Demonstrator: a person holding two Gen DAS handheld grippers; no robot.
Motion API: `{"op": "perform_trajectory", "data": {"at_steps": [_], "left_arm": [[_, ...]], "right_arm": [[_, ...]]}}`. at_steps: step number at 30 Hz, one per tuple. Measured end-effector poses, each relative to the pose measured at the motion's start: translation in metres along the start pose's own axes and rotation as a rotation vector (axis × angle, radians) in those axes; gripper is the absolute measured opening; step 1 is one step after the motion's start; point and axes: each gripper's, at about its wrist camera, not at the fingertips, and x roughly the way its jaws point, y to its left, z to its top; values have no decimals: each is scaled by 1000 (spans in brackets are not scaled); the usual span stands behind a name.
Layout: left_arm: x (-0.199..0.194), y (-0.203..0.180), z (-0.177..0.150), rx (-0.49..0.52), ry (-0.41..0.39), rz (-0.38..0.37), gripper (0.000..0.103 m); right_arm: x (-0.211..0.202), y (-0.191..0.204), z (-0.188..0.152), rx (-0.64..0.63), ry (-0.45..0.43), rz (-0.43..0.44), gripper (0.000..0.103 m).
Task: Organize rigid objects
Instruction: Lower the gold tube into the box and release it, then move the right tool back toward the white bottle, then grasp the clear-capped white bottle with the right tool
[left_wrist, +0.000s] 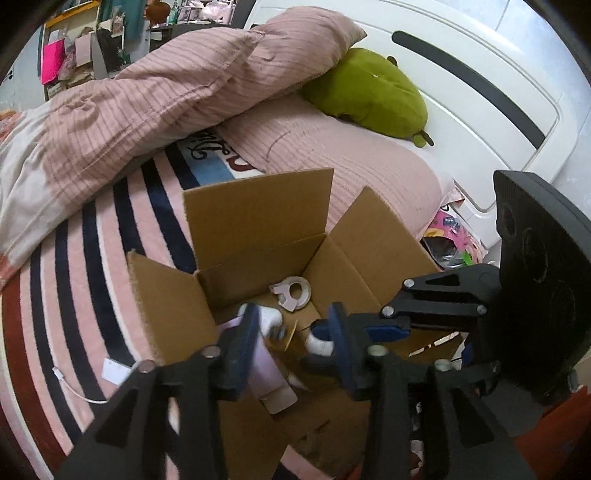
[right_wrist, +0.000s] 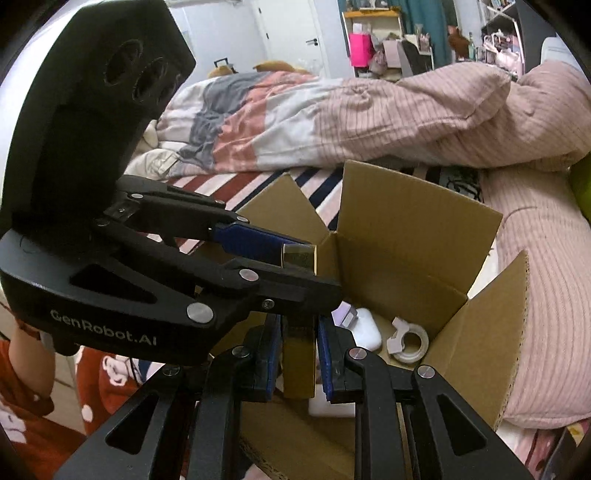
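From the left wrist, the left gripper (left_wrist: 293, 328) gapes wide and empty over the box (left_wrist: 258, 236), tape roll (left_wrist: 293, 292) at 12 o'clock; from the right wrist, the right gripper (right_wrist: 297, 354) pinches a gold block (right_wrist: 298, 363), tape at 3 o'clock.

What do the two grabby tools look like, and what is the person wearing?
Both tools are black frames with silver round rivets and blue pads on the fingers. The left tool has white letters reading GenRobot.AI on its side and a big black block with round holes behind it. The person's sleeve is red-orange with white patterns.
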Motion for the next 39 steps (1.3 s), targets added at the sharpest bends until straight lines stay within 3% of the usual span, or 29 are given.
{"op": "perform_trajectory", "data": {"at_steps": [2, 6, 9, 14, 17, 22, 29, 33, 39], "left_arm": [[-12, 3, -2, -10, -34, 3, 57], [-54, 21, -13, -59, -127, -1, 62], [-91, 43, -31, -107, -195, 73, 69], [-137, 92, -76, -205, -246, 248, 70], [-151, 120, -108, -253, -254, 311, 74], [-150, 160, -154, -325, -247, 342, 75], [-125, 197, -192, -396, -225, 293, 75], [-115, 207, -199, -405, -207, 282, 75], [-112, 215, -203, -420, -205, 275, 75]], "right_arm": [[-2, 1, 0, 0, 11, -17, 14], [-6, 8, 4, -2, 3, -33, 14], [-14, 28, 14, -34, -67, -18, 15], [-7, 86, 35, -133, -130, 74, 32], [17, 126, 44, -187, -108, 119, 33], [71, 164, 42, -224, -15, 136, 33], [151, 161, 15, -154, 152, -33, 33], [178, 144, 7, -123, 180, -145, 33], [206, 132, 6, -112, 222, -204, 33]]}}
